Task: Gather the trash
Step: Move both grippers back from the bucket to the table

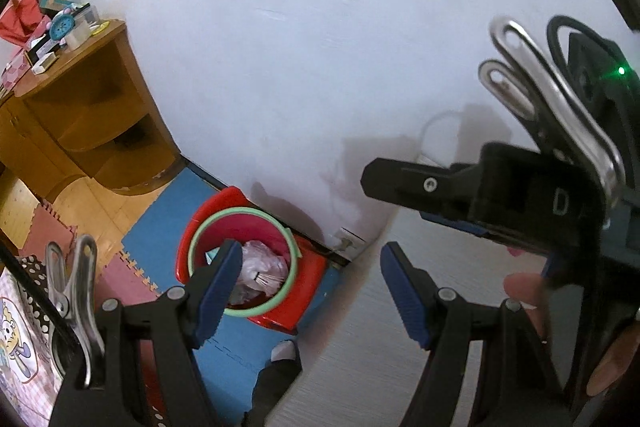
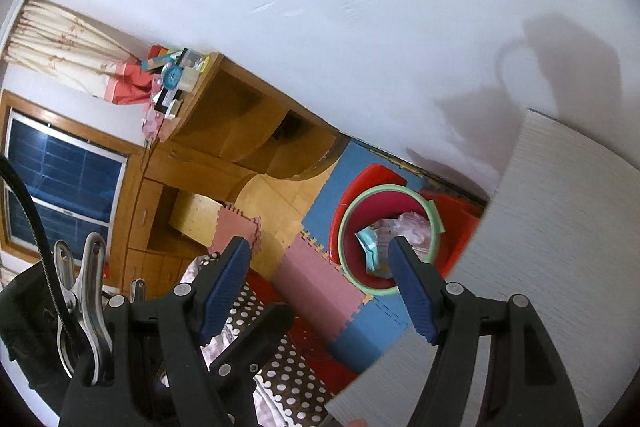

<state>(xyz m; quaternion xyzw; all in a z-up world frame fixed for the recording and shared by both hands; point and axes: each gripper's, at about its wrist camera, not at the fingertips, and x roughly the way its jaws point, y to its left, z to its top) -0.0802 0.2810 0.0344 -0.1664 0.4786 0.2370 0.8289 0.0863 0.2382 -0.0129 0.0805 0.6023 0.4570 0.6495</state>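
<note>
Parted empty left gripper, red bin, crumpled trash

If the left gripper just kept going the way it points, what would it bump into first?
Probably the red bin with the green rim, or the trash inside. The left gripper is open and empty; depth is unclear.

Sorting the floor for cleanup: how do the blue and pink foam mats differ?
The blue foam mat lies under the red bin by the wall; the pink foam mat sits further out, bearing nothing visible. Blue covers more floor than pink. Both have toothed, interlocking edges and lie flat.
</note>
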